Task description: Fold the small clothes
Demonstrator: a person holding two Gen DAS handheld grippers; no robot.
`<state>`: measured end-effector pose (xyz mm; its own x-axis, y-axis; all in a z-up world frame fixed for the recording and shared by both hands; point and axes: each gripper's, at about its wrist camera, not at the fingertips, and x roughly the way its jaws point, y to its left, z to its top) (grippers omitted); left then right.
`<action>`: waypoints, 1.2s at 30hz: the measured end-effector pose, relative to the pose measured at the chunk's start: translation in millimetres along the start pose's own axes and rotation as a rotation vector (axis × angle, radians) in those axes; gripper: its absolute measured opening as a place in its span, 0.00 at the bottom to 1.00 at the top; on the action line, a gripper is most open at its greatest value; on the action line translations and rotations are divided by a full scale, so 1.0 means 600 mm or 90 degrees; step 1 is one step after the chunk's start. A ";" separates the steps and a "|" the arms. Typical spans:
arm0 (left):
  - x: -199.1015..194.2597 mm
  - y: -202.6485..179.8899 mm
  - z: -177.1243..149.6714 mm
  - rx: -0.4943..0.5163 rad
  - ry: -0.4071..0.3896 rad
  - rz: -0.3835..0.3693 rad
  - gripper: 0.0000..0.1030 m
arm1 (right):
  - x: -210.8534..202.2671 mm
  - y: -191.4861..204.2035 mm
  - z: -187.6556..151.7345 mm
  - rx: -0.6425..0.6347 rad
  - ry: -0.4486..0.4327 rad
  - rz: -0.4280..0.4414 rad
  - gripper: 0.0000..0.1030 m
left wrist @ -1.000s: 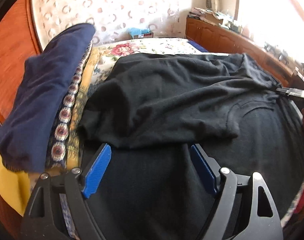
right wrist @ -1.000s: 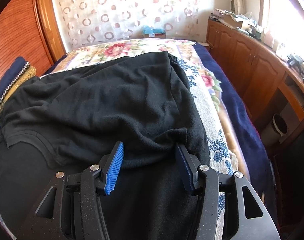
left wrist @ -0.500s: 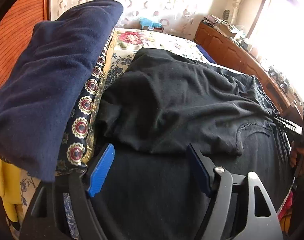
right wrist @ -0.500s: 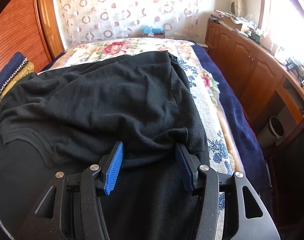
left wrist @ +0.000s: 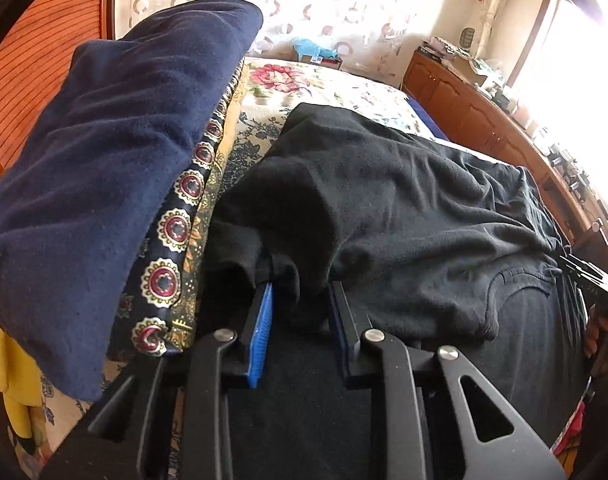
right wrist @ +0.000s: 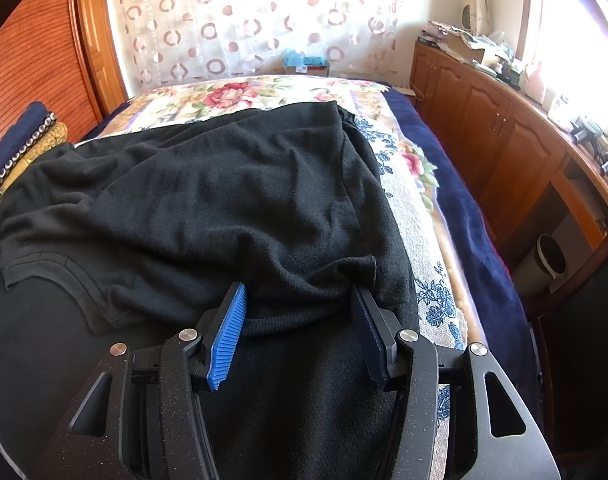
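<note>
The black shirt (right wrist: 207, 200) lay spread on the flowery bed (right wrist: 239, 96), its top part folded down. The left gripper (left wrist: 297, 304) was closing on a bunched corner, probably to lift it for a fold. The right gripper (right wrist: 299, 308) sat half open around the other corner. At nine o'clock, only the left view showed the big blue blanket (left wrist: 103, 160) up close.

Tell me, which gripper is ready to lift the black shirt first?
Probably left: the left gripper is closing on a bunched fold of the black shirt. The right gripper straddles fabric, jaws wider.
</note>
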<state>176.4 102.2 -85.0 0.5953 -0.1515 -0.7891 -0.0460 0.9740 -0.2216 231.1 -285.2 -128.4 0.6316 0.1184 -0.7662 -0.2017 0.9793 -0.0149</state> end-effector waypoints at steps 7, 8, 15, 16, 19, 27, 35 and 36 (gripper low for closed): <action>-0.034 -0.034 0.002 0.059 -0.058 0.005 0.00 | 0.000 0.000 0.000 0.000 0.000 -0.001 0.52; -0.040 -0.038 0.003 0.063 -0.067 0.003 0.00 | 0.000 -0.001 0.000 0.001 -0.001 -0.001 0.52; -0.095 -0.053 0.006 0.071 -0.130 -0.013 0.00 | -0.028 -0.005 0.008 0.007 -0.036 0.041 0.03; -0.103 -0.054 0.004 0.070 -0.138 -0.016 0.00 | -0.040 -0.003 0.008 0.006 -0.048 0.056 0.03; -0.133 -0.052 -0.002 0.069 -0.163 -0.028 0.00 | -0.071 0.001 0.013 -0.002 -0.084 0.054 0.02; -0.213 -0.017 -0.043 0.048 -0.211 -0.054 0.00 | -0.185 -0.010 0.016 0.002 -0.177 0.085 0.02; -0.251 0.014 -0.105 0.038 -0.220 -0.062 0.00 | -0.263 -0.011 -0.055 -0.025 -0.185 0.099 0.02; -0.255 0.015 -0.109 0.039 -0.222 -0.061 0.00 | -0.268 -0.008 -0.065 -0.029 -0.183 0.097 0.02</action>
<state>32.3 123.2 -4.0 0.8325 -0.1863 -0.5218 0.0649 0.9681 -0.2420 101.3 -315.5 -30.2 0.7759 0.3104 -0.5492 -0.3388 0.9394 0.0522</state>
